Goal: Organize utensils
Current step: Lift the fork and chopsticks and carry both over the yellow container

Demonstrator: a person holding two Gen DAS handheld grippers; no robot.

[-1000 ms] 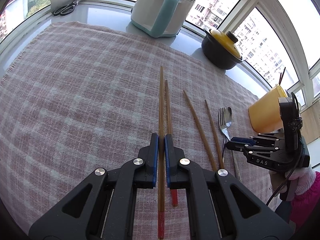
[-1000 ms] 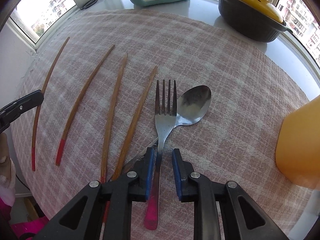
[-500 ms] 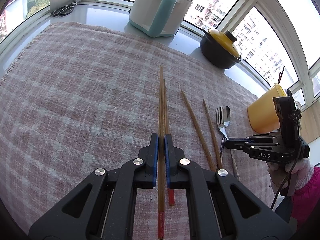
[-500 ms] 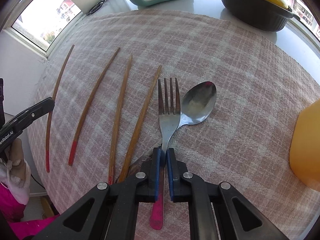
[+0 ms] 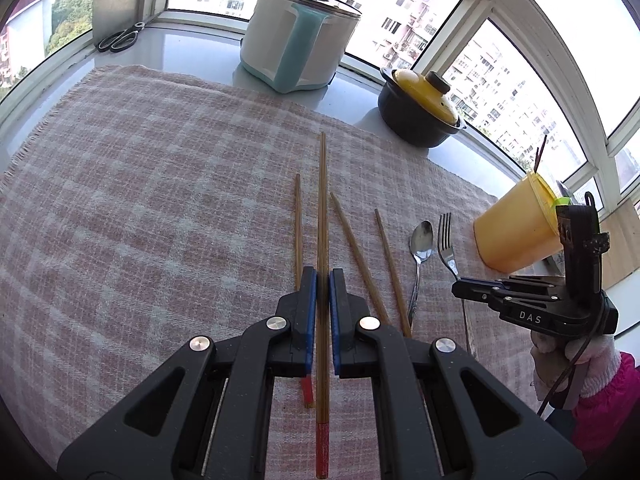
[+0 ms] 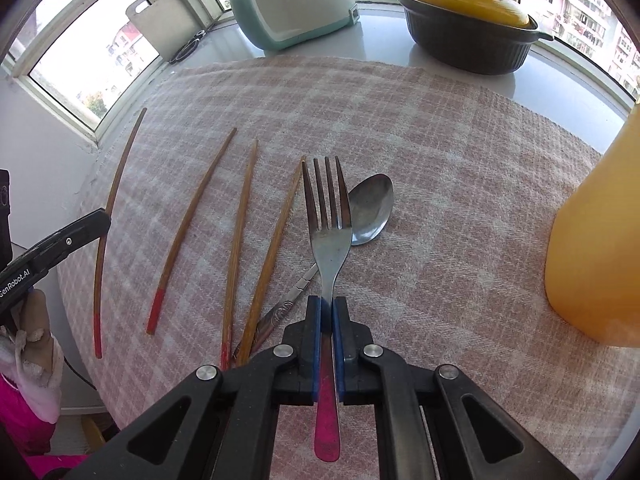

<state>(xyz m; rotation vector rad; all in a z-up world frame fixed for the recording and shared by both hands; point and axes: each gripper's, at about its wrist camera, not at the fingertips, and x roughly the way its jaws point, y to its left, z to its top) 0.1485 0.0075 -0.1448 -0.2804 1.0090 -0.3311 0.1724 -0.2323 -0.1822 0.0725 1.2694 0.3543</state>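
Observation:
My left gripper [image 5: 322,276] is shut on a red-tipped wooden chopstick [image 5: 322,216] and holds it above the checked cloth [image 5: 140,200]. Three more chopsticks [image 5: 298,224] lie on the cloth beside it. My right gripper [image 6: 327,305] is shut on a pink-handled fork [image 6: 327,216], lifted over the spoon [image 6: 370,210], which lies on the cloth. The fork [image 5: 447,240] and spoon [image 5: 420,244] also show in the left wrist view, with the right gripper [image 5: 460,288] there. The yellow cup [image 5: 516,232] stands to the right, with utensils sticking out of it.
A white and teal cooker [image 5: 300,36] and a black pot with a yellow lid [image 5: 420,112] stand at the back by the windows. Scissors [image 5: 120,38] lie at the back left. The yellow cup [image 6: 600,240] is close on the right of the right gripper.
The right gripper has shut on the fork and lifted it off the cloth. The left gripper has raised its chopstick and shifted right across the neighbouring chopstick.

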